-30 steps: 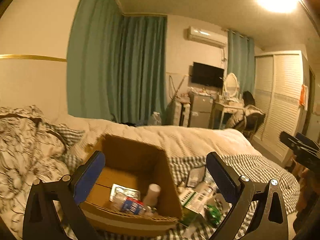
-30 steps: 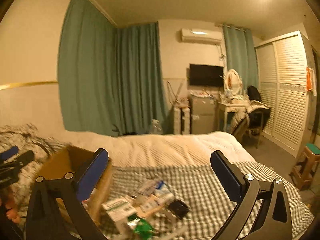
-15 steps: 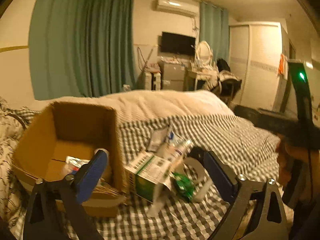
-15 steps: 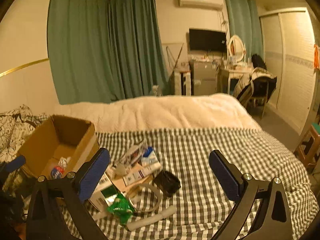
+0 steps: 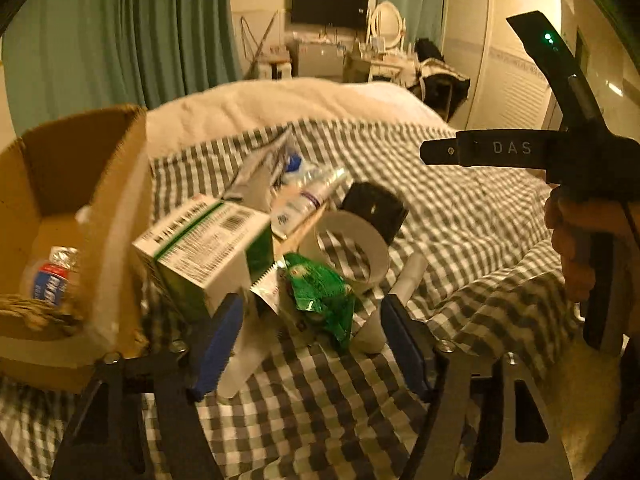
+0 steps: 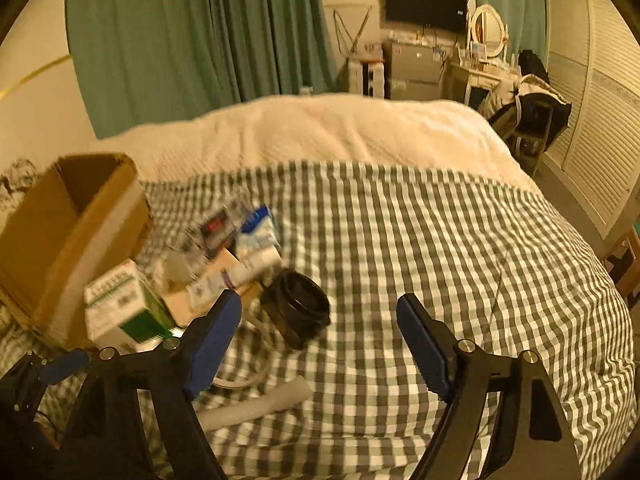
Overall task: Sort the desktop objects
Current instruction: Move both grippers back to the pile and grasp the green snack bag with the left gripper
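Observation:
A pile of small objects lies on the checked bedspread (image 6: 440, 248): a green-and-white carton (image 5: 208, 252) (image 6: 120, 308), a green foil packet (image 5: 320, 292), a white tape ring (image 5: 352, 248), a black jar (image 6: 296, 308) (image 5: 372, 208), a white tube (image 6: 256, 404) and several packets. An open cardboard box (image 5: 68, 208) (image 6: 72, 236) stands left of the pile with a small bottle (image 5: 48, 280) inside. My left gripper (image 5: 312, 344) is open, low over the foil packet. My right gripper (image 6: 320, 344) is open, just right of the black jar.
A cream blanket (image 6: 320, 132) covers the far half of the bed. Green curtains (image 6: 200, 32), a TV, a dresser and a chair stand beyond. Louvred wardrobe doors (image 6: 600, 120) are at the right. The right gripper's body (image 5: 560, 152) and hand show at the right of the left wrist view.
Both grippers have tilted down and moved closer to the pile. The left one swung right, from over the cardboard box to over the foil packet. Both stayed open.

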Available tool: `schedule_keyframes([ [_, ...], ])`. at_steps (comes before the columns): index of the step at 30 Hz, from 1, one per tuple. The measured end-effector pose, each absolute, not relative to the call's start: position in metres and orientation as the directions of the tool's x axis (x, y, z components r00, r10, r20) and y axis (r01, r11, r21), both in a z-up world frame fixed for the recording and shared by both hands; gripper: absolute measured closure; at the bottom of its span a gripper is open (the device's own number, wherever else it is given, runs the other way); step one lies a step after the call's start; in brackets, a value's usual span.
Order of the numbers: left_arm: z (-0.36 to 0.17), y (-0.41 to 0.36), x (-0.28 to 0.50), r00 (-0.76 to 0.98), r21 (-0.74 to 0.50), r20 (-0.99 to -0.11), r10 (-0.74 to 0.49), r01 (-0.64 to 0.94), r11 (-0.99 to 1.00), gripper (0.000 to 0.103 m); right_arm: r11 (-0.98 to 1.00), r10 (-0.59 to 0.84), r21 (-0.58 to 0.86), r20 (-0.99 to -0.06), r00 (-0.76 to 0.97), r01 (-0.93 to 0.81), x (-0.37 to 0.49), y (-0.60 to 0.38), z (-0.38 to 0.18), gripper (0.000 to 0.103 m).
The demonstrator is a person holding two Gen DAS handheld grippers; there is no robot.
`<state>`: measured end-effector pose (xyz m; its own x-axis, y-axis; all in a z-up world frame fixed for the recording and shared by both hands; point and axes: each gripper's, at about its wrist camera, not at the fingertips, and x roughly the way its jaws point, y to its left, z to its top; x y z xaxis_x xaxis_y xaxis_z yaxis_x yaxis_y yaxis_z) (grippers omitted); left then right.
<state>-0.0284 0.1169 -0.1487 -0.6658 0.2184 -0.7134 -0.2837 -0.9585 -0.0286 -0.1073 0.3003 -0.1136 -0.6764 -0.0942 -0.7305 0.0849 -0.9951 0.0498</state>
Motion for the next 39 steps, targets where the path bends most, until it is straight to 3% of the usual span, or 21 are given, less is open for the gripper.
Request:
schedule_keyframes([
  [3, -0.157, 0.121, -0.037, -0.650, -0.030, -0.730, 0.210, -0.276, -0.961, 0.034, -0.994, -0.108, 0.067, -0.756, -0.645, 0.088, -0.119, 0.304, -0.127, 0.030],
  [11, -0.176, 0.130, -0.058, -0.617, -0.015, -0.765, 0.185, -0.271, -0.963, 0.041, -0.985, -0.175, 0.136, -0.788, -0.590, 0.110, -0.151, 0.309, -0.155, 0.033],
  [15, -0.186, 0.137, -0.066, -0.600, -0.007, -0.779, 0.181, -0.281, -0.960, 0.042, -0.978, -0.202, 0.141, -0.814, -0.544, 0.151, -0.167, 0.302, -0.172, 0.043],
  [21, -0.199, 0.143, -0.075, -0.584, 0.003, -0.793, 0.173, -0.288, -0.958, 0.042, -0.956, -0.293, 0.231, -0.806, -0.514, 0.183, -0.181, 0.301, -0.179, 0.043],
  [25, -0.204, 0.142, -0.080, -0.578, 0.001, -0.798, 0.171, -0.284, -0.959, 0.060, -0.949, -0.311, 0.236, -0.805, -0.504, 0.209, -0.180, 0.295, -0.180, 0.043],
  [27, -0.204, 0.142, -0.080, -0.577, -0.007, -0.797, 0.180, -0.290, -0.957, 0.061, -0.944, -0.326, 0.253, -0.807, -0.492, 0.210, -0.181, 0.294, -0.182, 0.043],
  [30, -0.205, 0.142, -0.080, -0.572, -0.019, -0.796, 0.199, -0.305, -0.952, 0.064, -0.939, -0.342, 0.280, -0.825, -0.450, 0.200, -0.183, 0.294, -0.192, 0.028],
  [35, -0.202, 0.141, -0.076, -0.577, -0.025, -0.788, 0.214, -0.317, -0.948, 0.067, -0.931, -0.365, 0.309, -0.830, -0.423, 0.196, -0.184, 0.293, -0.198, 0.027],
  [36, -0.200, 0.141, -0.075, -0.580, -0.023, -0.786, 0.214, -0.318, -0.948, 0.067, -0.926, -0.378, 0.327, -0.827, -0.417, 0.190, -0.184, 0.294, -0.199, 0.029],
  [38, -0.199, 0.141, -0.073, -0.585, -0.016, -0.783, 0.211, -0.320, -0.947, 0.067, -0.898, -0.440, 0.397, -0.806, -0.397, 0.189, -0.184, 0.297, -0.200, 0.045],
  [39, -0.197, 0.141, -0.071, -0.587, -0.013, -0.782, 0.210, -0.321, -0.947, 0.067, -0.894, -0.447, 0.408, -0.802, -0.396, 0.184, -0.183, 0.297, -0.200, 0.047],
])
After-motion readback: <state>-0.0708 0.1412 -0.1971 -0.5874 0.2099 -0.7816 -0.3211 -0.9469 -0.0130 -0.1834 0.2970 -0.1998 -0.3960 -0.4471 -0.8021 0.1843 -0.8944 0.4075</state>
